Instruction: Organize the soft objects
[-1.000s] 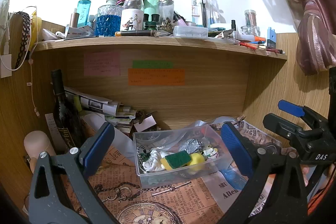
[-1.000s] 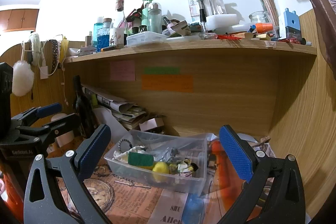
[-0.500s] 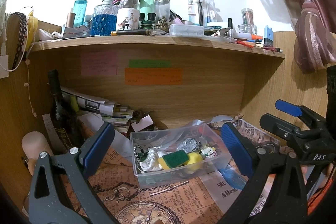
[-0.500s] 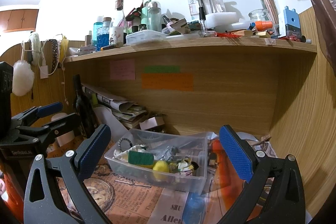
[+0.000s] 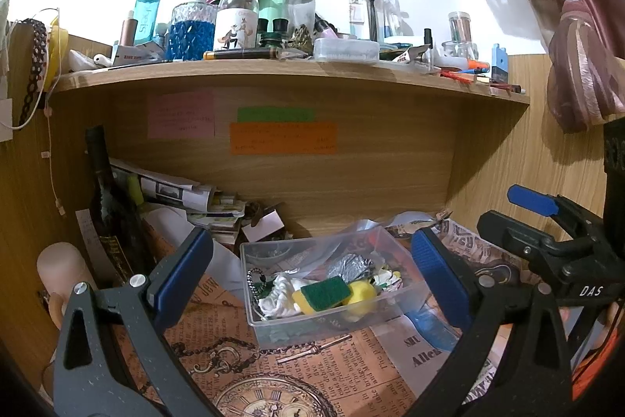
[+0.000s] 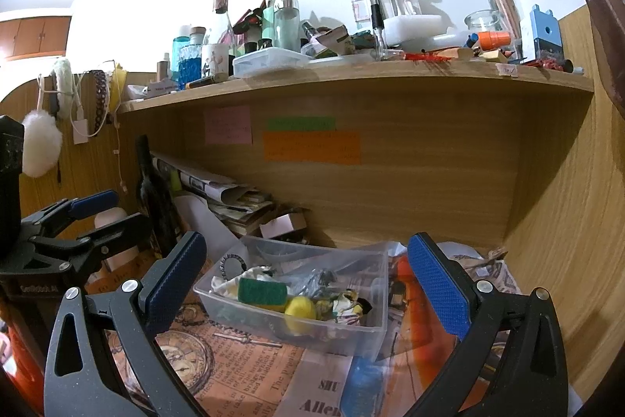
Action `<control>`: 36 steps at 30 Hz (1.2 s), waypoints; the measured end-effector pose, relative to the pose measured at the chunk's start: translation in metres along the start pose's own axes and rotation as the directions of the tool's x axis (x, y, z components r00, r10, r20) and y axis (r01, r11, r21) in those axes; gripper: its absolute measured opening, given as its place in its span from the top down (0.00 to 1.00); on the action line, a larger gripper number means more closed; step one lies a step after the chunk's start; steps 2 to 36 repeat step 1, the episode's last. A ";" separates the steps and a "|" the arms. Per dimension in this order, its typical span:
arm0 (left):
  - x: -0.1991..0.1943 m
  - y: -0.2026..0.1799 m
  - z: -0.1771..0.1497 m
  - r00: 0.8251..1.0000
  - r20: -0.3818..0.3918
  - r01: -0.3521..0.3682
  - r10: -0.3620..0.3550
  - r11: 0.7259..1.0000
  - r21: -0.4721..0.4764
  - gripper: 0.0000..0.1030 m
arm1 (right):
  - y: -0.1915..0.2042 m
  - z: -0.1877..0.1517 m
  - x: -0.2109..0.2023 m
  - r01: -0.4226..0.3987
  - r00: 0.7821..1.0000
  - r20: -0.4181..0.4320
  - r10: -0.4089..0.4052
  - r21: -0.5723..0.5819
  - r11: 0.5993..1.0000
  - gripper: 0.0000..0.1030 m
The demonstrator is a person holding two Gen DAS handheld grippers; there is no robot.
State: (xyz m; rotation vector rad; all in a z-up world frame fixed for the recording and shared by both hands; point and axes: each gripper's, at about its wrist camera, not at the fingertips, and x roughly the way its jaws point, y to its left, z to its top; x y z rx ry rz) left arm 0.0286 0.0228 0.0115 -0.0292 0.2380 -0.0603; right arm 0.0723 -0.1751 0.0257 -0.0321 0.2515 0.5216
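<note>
Both the left hand-held gripper (image 5: 310, 274) and right hand-held gripper (image 6: 306, 278) were released and empty; ahead of them, sponge (image 5: 326, 294), cloth (image 5: 281, 297) and yellow ball (image 6: 300, 308) lay binned in the clear tub (image 5: 332, 323), suggesting near completion.

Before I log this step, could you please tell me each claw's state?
Left claw: open, holding nothing.
Right claw: open, holding nothing.

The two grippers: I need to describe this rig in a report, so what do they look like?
Both match. The left gripper and right gripper each have two black, speckled plastic arms with triangular cutouts and silver rivets, tipped with blue cross-hatched pads. The right gripper's body, seen from the left view, carries white "DAS" lettering. No cables or sleeves show.
</note>
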 end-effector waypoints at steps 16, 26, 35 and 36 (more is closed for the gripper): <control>0.001 0.001 0.000 1.000 -0.002 0.001 -0.001 1.000 -0.001 0.00 | 0.000 0.000 0.001 -0.001 1.000 -0.002 0.001 0.001 1.000 0.00; 0.001 0.001 0.000 1.000 -0.002 0.001 -0.001 1.000 -0.001 0.00 | 0.000 0.000 0.001 -0.001 1.000 -0.002 0.001 0.001 1.000 0.00; 0.001 0.001 0.000 1.000 -0.002 0.001 -0.001 1.000 -0.001 0.00 | 0.000 0.000 0.001 -0.001 1.000 -0.002 0.001 0.001 1.000 0.00; 0.001 0.001 0.000 1.000 -0.002 0.001 -0.001 1.000 -0.001 0.00 | 0.000 0.000 0.001 -0.001 1.000 -0.002 0.001 0.001 1.000 0.00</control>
